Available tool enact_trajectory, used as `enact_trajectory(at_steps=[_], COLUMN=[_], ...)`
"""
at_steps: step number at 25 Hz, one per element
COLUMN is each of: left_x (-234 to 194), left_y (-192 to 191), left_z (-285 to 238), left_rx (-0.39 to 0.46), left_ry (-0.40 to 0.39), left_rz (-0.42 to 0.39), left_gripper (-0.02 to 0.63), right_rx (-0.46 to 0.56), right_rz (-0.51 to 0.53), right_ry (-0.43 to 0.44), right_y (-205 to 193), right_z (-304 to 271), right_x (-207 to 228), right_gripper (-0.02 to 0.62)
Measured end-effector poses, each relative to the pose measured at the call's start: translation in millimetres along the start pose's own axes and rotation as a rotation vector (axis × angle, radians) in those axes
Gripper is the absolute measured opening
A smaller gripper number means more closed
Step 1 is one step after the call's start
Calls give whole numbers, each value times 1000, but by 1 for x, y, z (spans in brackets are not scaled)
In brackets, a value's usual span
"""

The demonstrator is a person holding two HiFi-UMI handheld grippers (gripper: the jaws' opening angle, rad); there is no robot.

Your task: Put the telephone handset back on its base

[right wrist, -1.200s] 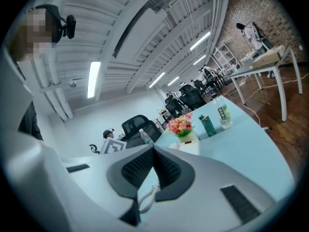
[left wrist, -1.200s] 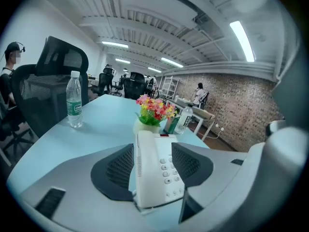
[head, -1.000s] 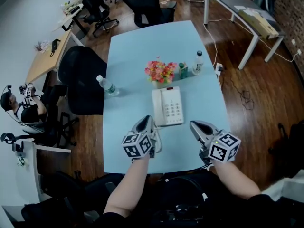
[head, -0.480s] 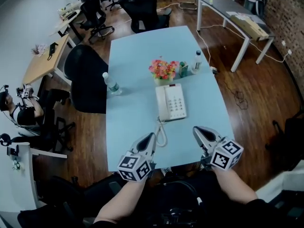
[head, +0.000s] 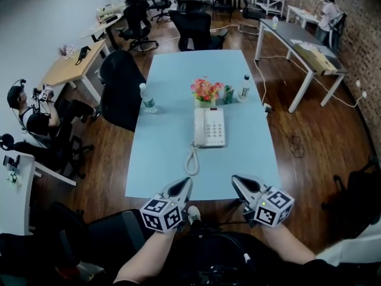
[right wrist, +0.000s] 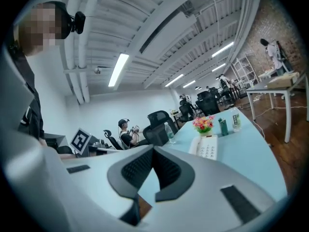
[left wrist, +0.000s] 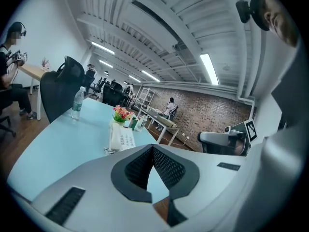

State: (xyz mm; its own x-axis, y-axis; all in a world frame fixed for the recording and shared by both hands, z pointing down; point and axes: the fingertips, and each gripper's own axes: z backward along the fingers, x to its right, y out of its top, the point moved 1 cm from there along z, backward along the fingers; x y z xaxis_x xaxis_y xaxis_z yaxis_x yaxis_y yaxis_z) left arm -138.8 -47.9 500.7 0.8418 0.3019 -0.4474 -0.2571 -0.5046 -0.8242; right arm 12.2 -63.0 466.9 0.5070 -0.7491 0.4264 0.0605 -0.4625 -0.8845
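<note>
The white telephone (head: 209, 127) lies in the middle of the light blue table (head: 169, 106), its handset (head: 199, 126) resting along the left side of the base. The curly cord (head: 191, 159) loops toward me from it. My left gripper (head: 182, 185) hangs over the table's near edge, well short of the phone, jaws shut with nothing between them. My right gripper (head: 236, 180) is level with it on the right, also shut and empty. The phone (left wrist: 119, 138) shows ahead in the left gripper view beyond the closed left gripper (left wrist: 152, 147), and likewise the phone (right wrist: 206, 147) beyond the right gripper (right wrist: 153, 149).
Behind the phone stand a pot of flowers (head: 205, 91), a green carton (head: 228, 93) and a bottle (head: 244, 86). A water bottle (head: 147, 98) stands at the table's left edge by a black chair (head: 122, 88). A person (head: 30, 115) sits at the far left.
Both grippers have drawn back from beside the phone to the table's near edge. The phone now sits farther ahead of them, with its cord stretched out toward me.
</note>
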Motion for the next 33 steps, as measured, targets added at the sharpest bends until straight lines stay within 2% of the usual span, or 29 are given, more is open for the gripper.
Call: enact_trajectory(at_steps=[5,9,14,18,28,33], left_x=[61,99,117,118,120,116], left_y=[-39,-55,-68,-75,-46,-20], left_z=[28,44,56,62,63,55], left_rx=[20,59,106,91,116,166], left_ry=[16,-1,19,38,27,22], left_rz=[-21,-52,-9,-24,-75,-123], left_gripper=[2,2,2,2,2,2], right_rx=[-3,12,9,-1,57,93], right_rz=[-27,-23,16,37,68,108], right_ry=[16,21,40,37,31,31], right_y=[-27,-40,-43,-45,-27,-9], right_z=[53,82,99,108,122,119], right_x=[-15,-21,-31,-32,-36,-22], right_gripper=[15,15,15,15,15,15])
